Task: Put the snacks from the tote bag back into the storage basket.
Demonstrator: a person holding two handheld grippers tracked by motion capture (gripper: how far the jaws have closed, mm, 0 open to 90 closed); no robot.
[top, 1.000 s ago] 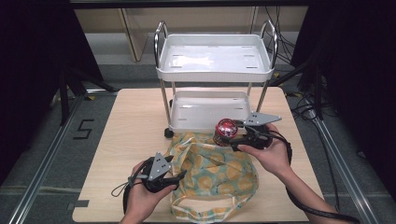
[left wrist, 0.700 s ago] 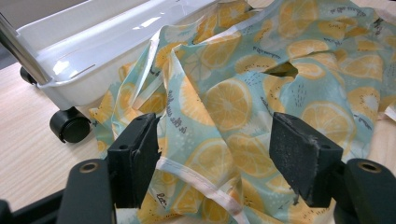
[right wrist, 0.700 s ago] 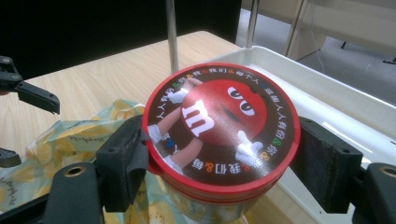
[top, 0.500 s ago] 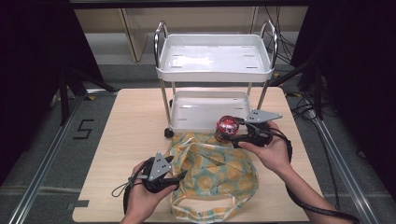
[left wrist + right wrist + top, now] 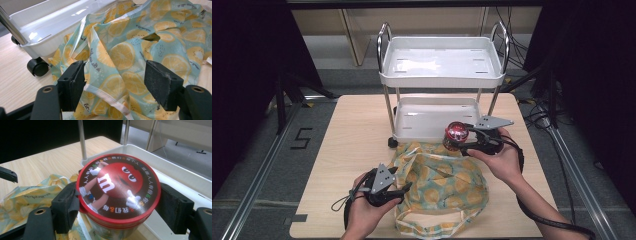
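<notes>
A round tub with a red printed lid [image 5: 457, 133] [image 5: 117, 185] is held upright by my right gripper [image 5: 460, 142] [image 5: 117, 207], its jaws shut on the tub's sides. It hangs at the front edge of the white cart's lower tray [image 5: 432, 136], just above the far corner of a lemon-print cloth bag [image 5: 442, 180] [image 5: 125, 50] lying crumpled on the table. My left gripper [image 5: 405, 191] [image 5: 117, 87] stands open at the bag's near left edge. Its pads [image 5: 75, 82] straddle a fold of the fabric and do not press on it.
The two-tier white cart [image 5: 442, 80] on castors [image 5: 37, 66] stands at the back middle of the wooden table [image 5: 357, 130]. Its steel posts [image 5: 82, 140] rise just behind the tub. Bare table lies to the left of the cart and bag.
</notes>
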